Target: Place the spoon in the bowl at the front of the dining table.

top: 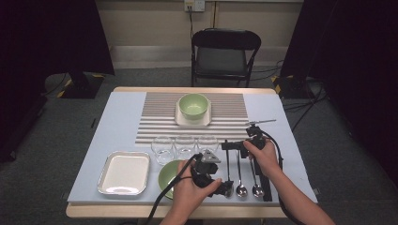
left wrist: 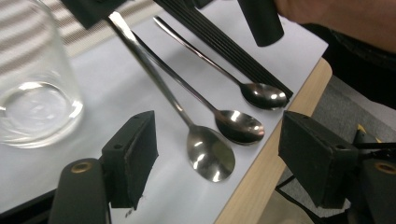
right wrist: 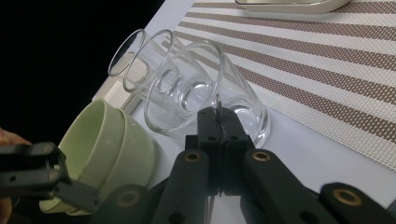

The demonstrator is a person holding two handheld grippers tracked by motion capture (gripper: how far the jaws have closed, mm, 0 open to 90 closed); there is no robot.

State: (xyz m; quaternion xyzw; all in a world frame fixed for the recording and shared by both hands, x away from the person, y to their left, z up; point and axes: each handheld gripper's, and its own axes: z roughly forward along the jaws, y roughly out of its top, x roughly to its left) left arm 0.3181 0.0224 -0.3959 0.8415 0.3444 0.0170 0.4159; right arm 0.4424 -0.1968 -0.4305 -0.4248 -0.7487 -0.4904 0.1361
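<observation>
L gripper (left wrist: pixel 212 154) hovers w/ jaws wide apart over the near table edge, straddling the bowl end of the leftmost spoon (left wrist: pixel 187 121). That spoon runs lengthwise near-to-far: bowl toward the person, handle pointing away, beside two more spoons (left wrist: pixel 219 112). At the handle's far tip, R gripper (right wrist: pixel 218 116) is clamped tight on it. Beyond: three glasses (top: pixel 184 144).

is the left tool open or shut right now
Open. In the left gripper view the left tool has its two black jaws standing well apart, either side of the nearest spoon, touching nothing.
</observation>
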